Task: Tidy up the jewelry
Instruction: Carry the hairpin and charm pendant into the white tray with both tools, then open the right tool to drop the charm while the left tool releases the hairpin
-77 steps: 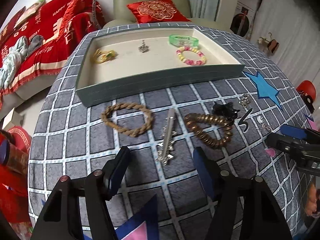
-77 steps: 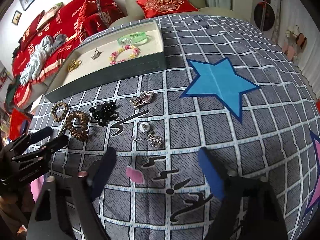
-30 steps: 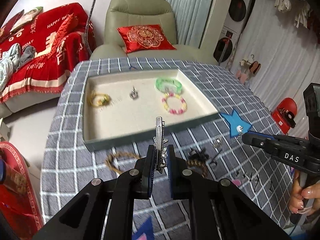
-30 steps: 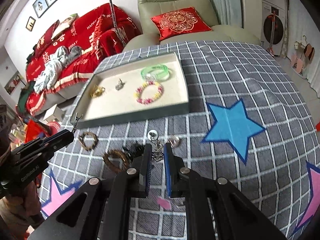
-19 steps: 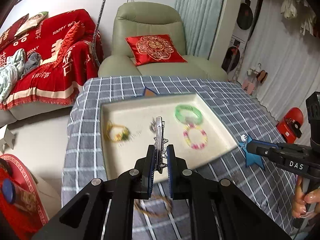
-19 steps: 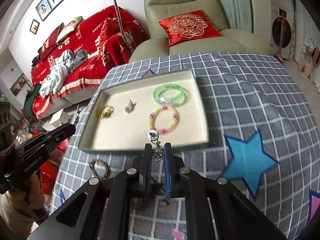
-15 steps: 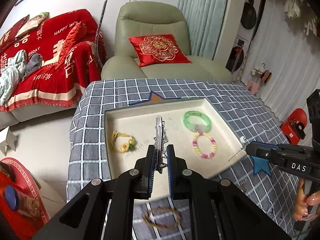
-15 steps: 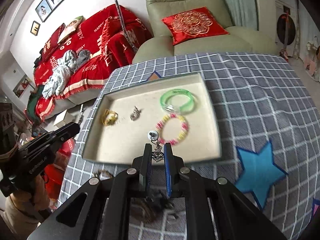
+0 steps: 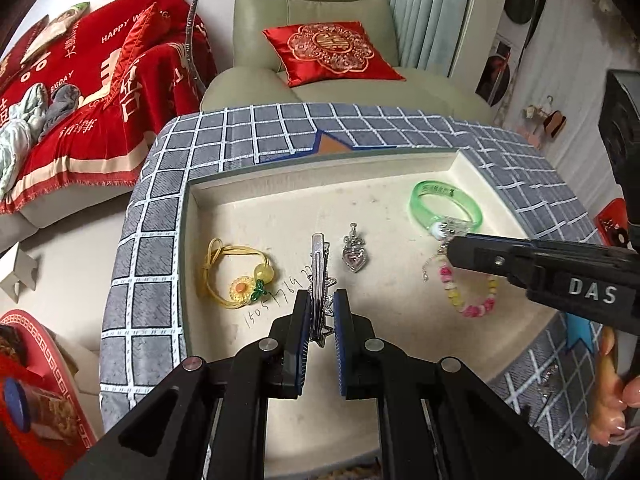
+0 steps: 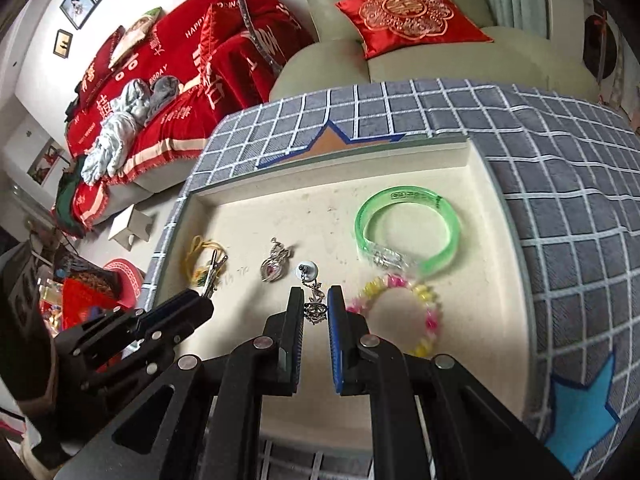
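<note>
Jewelry tray (image 9: 192, 216) already holds four pieces while my left gripper (image 9: 320, 314) pinches a silver hair clip (image 9: 318, 264) and my right gripper (image 10: 315, 308) a pearl-tipped chain charm (image 10: 310, 280) above it, unreleased.

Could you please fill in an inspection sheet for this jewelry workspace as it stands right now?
Surface: table under a grey checked cloth; cream tray on it.
Job's things: in the tray, green bangle, pink-and-yellow bead bracelet, heart pendant, yellow hair tie.
Clutter: nothing seen in the tray besides jewelry.
Grippers: left claw shut on a silver hair clip; right claw shut on a silver earring; both over the tray.
Cables: nothing seen.
Surroundings: green armchair, red cushion, red-covered sofa.
</note>
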A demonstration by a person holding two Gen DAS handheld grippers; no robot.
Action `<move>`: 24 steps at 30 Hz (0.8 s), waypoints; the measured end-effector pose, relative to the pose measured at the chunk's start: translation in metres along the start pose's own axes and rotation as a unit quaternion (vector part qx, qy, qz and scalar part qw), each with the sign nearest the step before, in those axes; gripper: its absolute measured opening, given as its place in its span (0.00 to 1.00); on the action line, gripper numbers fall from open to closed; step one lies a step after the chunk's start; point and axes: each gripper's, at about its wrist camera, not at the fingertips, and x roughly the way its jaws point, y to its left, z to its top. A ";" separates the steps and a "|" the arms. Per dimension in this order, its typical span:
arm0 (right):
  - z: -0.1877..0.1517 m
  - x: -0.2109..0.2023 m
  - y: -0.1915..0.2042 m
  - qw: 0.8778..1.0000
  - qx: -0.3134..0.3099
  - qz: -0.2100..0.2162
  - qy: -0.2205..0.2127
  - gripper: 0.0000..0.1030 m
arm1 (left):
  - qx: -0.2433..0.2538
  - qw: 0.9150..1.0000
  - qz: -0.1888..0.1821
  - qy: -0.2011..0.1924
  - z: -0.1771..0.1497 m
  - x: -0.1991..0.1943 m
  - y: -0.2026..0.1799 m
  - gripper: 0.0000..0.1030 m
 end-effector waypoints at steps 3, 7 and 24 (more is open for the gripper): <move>0.003 0.011 -0.002 1.000 0.002 -0.002 0.005 0.12 | 0.008 1.000 0.009 0.006 -0.001 0.007 -0.004 0.27; 0.004 0.027 -0.006 1.000 0.004 -0.007 0.016 0.12 | 0.015 1.000 0.019 0.019 -0.005 0.017 -0.008 0.27; 0.004 0.012 -0.014 0.999 0.035 0.040 0.002 0.37 | 0.027 0.999 0.040 0.012 -0.007 0.015 -0.013 0.27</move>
